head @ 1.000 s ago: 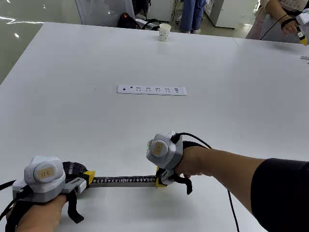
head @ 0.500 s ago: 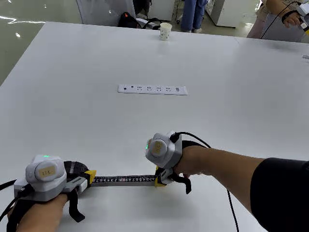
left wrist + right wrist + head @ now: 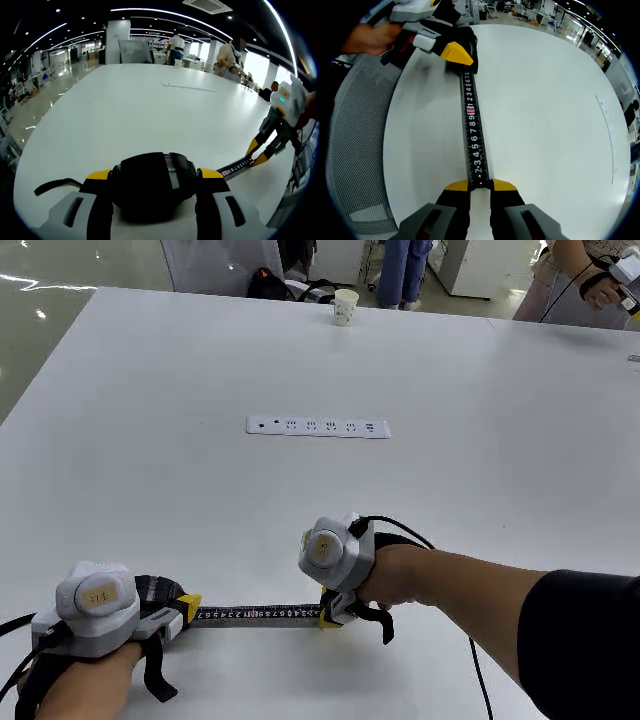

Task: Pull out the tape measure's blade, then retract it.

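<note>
The black tape measure case [image 3: 152,182] sits clamped between the yellow-tipped jaws of my left gripper [image 3: 165,612] at the table's near left edge. Its black blade with white numbers [image 3: 257,615] runs flat along the table to the right. My right gripper [image 3: 480,186] is shut on the blade's end [image 3: 479,176], with roughly 18 cm of blade [image 3: 471,127] drawn out from the case [image 3: 465,47]. In the head view the right gripper [image 3: 328,618] stands near the middle front. In the left gripper view the right gripper [image 3: 260,152] holds the blade [image 3: 236,166] at the right.
A white power strip [image 3: 317,426] lies in the middle of the white table [image 3: 450,440]. A paper cup [image 3: 345,306] stands at the far edge. A grey mesh chair [image 3: 357,150] is beside the table's near edge. People stand beyond the far side.
The right gripper has crept slightly left toward the case, so the exposed blade is a little shorter. The left gripper and case stay put.
</note>
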Demonstrator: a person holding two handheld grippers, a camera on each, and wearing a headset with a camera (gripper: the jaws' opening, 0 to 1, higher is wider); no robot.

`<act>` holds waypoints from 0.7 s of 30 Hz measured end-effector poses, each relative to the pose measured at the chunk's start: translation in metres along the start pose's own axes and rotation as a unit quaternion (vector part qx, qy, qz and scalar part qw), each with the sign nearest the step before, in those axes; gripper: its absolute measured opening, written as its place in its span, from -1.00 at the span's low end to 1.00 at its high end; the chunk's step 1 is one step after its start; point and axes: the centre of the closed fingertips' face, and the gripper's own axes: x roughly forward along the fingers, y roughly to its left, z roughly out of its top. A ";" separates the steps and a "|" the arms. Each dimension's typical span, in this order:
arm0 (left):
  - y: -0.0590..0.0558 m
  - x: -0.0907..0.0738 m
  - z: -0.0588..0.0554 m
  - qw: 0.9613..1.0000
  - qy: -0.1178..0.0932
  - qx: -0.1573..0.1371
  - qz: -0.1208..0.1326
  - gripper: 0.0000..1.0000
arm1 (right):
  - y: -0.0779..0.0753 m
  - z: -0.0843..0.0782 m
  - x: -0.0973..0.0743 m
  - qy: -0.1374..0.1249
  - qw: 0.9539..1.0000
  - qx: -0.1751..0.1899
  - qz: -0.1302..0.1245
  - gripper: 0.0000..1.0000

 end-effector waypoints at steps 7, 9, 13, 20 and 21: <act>0.000 0.000 0.001 1.000 0.001 0.000 0.000 0.24 | 0.000 0.001 0.000 0.001 1.000 0.000 0.000 -0.79; 0.000 0.000 0.001 1.000 0.001 0.000 0.000 0.24 | 0.000 0.002 0.001 0.000 1.000 0.000 0.000 -0.79; 0.000 0.001 0.001 1.000 0.002 0.000 -0.001 0.24 | 0.000 0.003 0.001 -0.001 1.000 0.000 0.001 -0.78; 0.000 0.000 0.001 1.000 0.003 -0.001 -0.001 0.24 | 0.001 0.006 0.001 -0.002 1.000 0.000 0.000 -0.78; 0.000 0.000 0.001 1.000 0.003 -0.001 -0.001 0.24 | 0.001 0.006 0.001 -0.002 1.000 0.000 0.000 -0.78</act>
